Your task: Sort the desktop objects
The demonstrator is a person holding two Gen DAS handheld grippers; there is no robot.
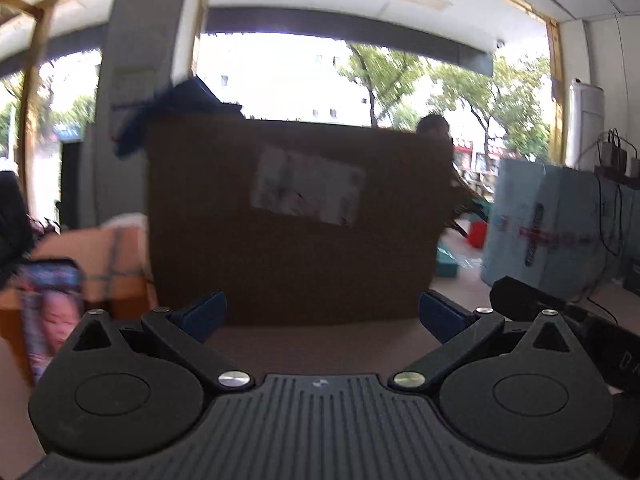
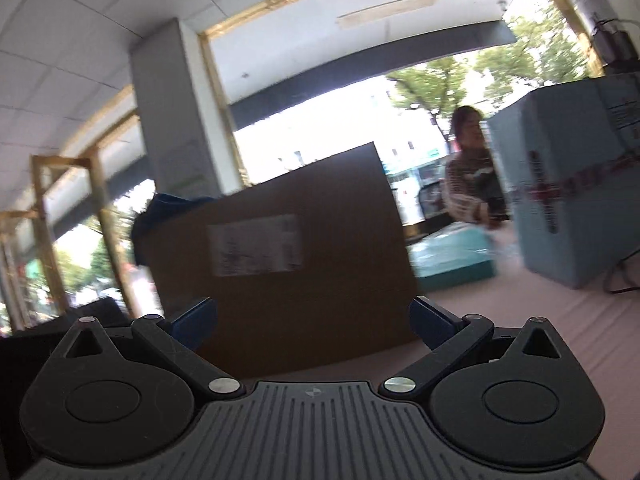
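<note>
A big brown cardboard box (image 1: pixel 296 220) with a white label stands on the pale tabletop straight ahead of my left gripper (image 1: pixel 322 314), which is open and empty, its blue fingers wide apart. In the right wrist view the same cardboard box (image 2: pixel 288 256) rises just beyond my right gripper (image 2: pixel 314 320), also open with nothing between its blue fingers. A dark blue cloth (image 1: pixel 176 100) lies over the box's top left corner. Both views are motion-blurred.
A light blue box with a red cross (image 1: pixel 560 232) stands at the right, cables behind it. A colourful packet (image 1: pixel 50 312) and an orange item (image 1: pixel 96 264) sit at the left. A teal box (image 2: pixel 452 256) lies beyond. A person (image 2: pixel 472 168) is in the background.
</note>
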